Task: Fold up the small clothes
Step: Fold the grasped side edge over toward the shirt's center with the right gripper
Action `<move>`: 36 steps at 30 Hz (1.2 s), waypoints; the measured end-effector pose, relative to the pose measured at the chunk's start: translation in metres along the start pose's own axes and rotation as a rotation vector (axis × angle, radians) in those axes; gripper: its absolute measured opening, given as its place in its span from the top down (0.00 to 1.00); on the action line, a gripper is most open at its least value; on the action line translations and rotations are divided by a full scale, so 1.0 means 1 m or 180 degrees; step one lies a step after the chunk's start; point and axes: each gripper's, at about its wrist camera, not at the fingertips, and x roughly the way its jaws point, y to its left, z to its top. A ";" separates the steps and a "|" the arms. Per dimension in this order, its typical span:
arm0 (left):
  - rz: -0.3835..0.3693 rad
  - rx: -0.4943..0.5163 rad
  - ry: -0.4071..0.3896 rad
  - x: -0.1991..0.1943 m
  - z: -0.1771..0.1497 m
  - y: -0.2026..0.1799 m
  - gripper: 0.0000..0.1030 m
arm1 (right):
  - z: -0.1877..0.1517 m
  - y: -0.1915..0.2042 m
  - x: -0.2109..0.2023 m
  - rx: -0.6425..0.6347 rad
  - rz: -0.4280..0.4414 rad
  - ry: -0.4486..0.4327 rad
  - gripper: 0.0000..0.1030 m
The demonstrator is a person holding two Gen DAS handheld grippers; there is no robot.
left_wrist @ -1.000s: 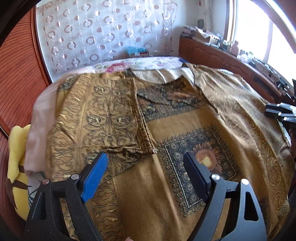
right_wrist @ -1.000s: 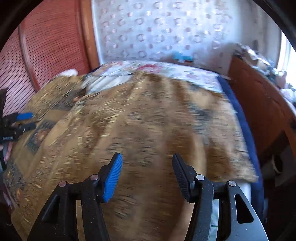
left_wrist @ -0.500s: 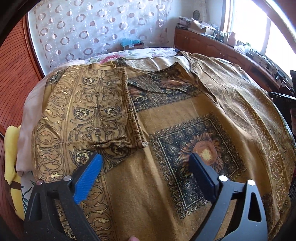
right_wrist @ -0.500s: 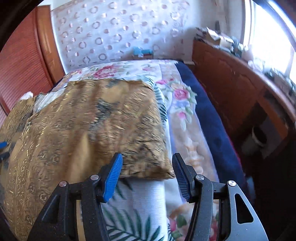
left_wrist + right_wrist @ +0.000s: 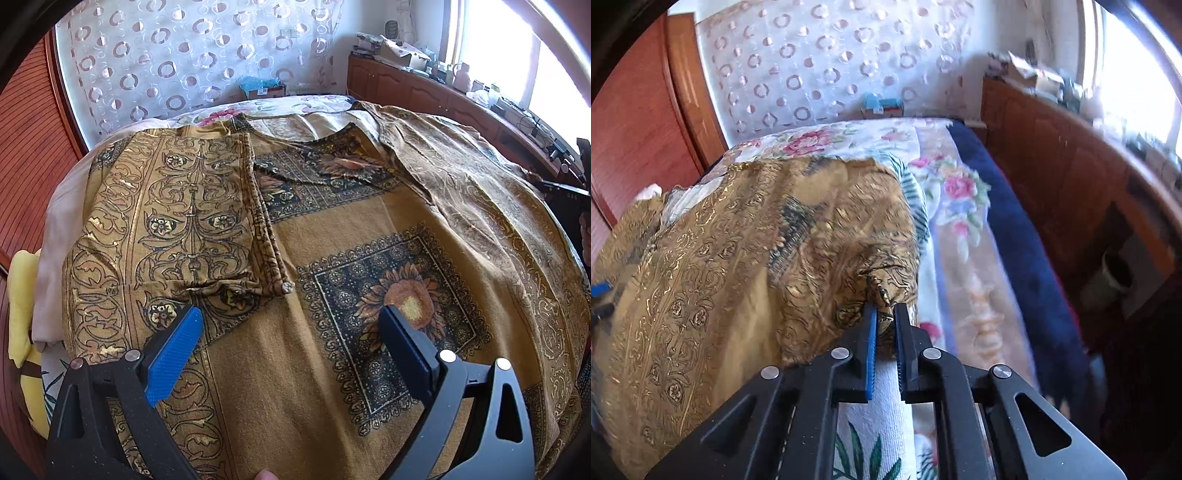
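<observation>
Right tool [image 5: 884,314] had swung to the garment's [image 5: 332,295] right sleeve end on the bed [image 5: 960,206], jaws closing on a thin pinch of hem that could slip when lifted; left tool [image 5: 291,343] hovered wide, empty, above the garment.

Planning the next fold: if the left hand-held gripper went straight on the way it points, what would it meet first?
Probably the golden patterned garment, on its plain cloth beside the sunflower square; the left hand-held gripper is open and empty, though depth is unclear.
</observation>
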 end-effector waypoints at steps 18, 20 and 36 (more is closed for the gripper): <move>0.0007 0.0005 -0.0002 0.000 0.000 0.000 0.06 | -0.020 0.127 -0.021 -0.1041 0.0404 -0.0187 0.92; 0.0004 0.0002 0.0001 0.000 0.000 0.000 0.06 | -0.017 0.122 -0.017 -0.0997 0.0417 -0.0136 0.81; -0.0045 -0.0082 -0.0502 -0.061 -0.010 -0.011 0.06 | 0.015 0.067 -0.017 -0.0200 0.0418 -0.0100 0.62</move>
